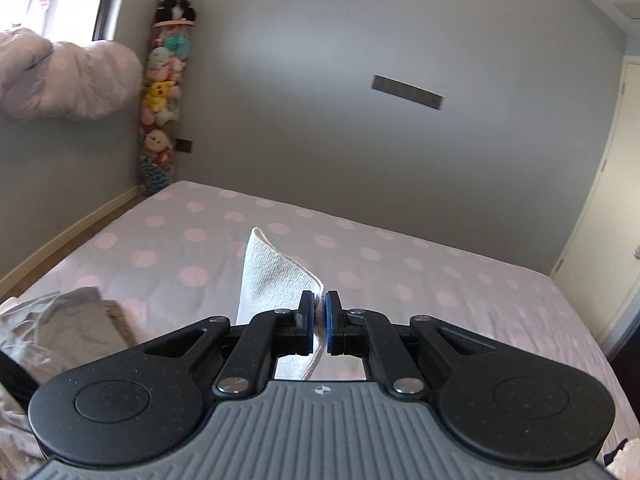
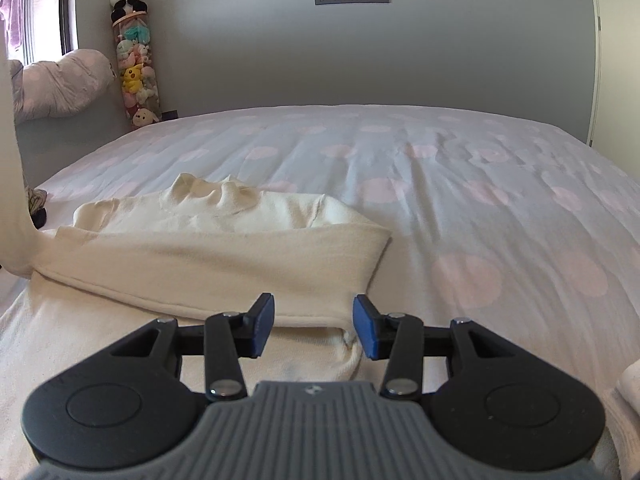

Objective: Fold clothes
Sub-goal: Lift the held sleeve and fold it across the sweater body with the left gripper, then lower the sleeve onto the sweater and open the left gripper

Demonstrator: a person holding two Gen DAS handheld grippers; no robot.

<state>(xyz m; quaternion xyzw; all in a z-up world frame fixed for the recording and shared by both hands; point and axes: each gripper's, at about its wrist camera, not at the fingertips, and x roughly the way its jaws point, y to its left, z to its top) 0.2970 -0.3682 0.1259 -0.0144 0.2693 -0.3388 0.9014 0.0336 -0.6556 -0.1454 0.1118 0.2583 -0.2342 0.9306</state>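
Note:
A cream long-sleeved top [image 2: 200, 248] lies on the bed, one sleeve folded across its body and the collar bunched at the far side. My right gripper [image 2: 314, 326] is open and empty, its blue pads just above the folded sleeve's near edge. My left gripper [image 1: 319, 322] is shut on a piece of the cream ribbed fabric [image 1: 272, 276] and holds it lifted above the bed. In the right wrist view a cream strip of cloth [image 2: 12, 200] rises at the far left edge.
The bed [image 2: 480, 184] has a grey sheet with pink dots. A pile of grey clothes [image 1: 68, 320] lies at the left. A tube of plush toys [image 1: 164, 92] stands in the corner by the window. A door [image 1: 616, 200] is at the right.

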